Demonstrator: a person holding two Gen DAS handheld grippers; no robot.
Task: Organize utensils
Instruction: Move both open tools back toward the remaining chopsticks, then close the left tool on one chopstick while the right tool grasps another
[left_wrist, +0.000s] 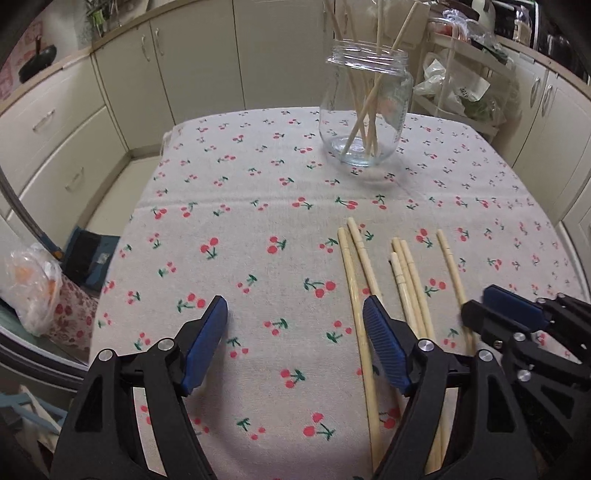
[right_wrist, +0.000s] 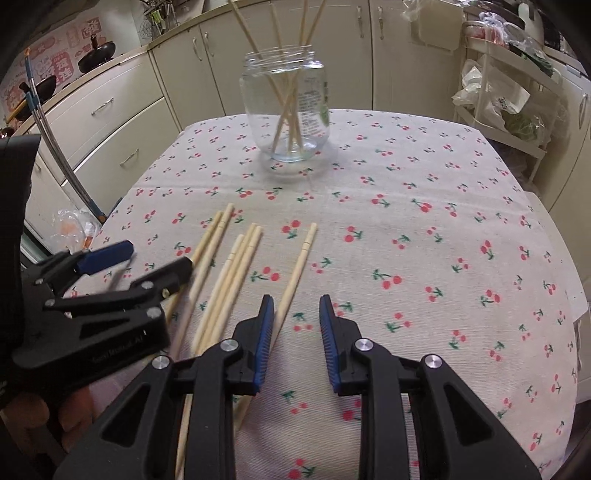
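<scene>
A clear glass jar (left_wrist: 365, 110) (right_wrist: 288, 107) stands at the far side of the cherry-print cloth with several wooden chopsticks upright in it. Several more chopsticks (left_wrist: 406, 280) (right_wrist: 236, 266) lie loose on the cloth near me. My left gripper (left_wrist: 295, 332) (right_wrist: 144, 262) is open wide over bare cloth, its right finger above the leftmost pair. My right gripper (right_wrist: 297, 332) (left_wrist: 491, 312) hovers low with a narrow gap and nothing in it. A lone chopstick (right_wrist: 295, 277) runs under its left finger.
The cloth-covered table (left_wrist: 221, 221) drops off at left and far edges. Cream cabinets (left_wrist: 55, 122) ring the room. A white rack with bags (right_wrist: 506, 103) stands far right. A plastic bag (left_wrist: 33, 291) sits beside the table's left edge.
</scene>
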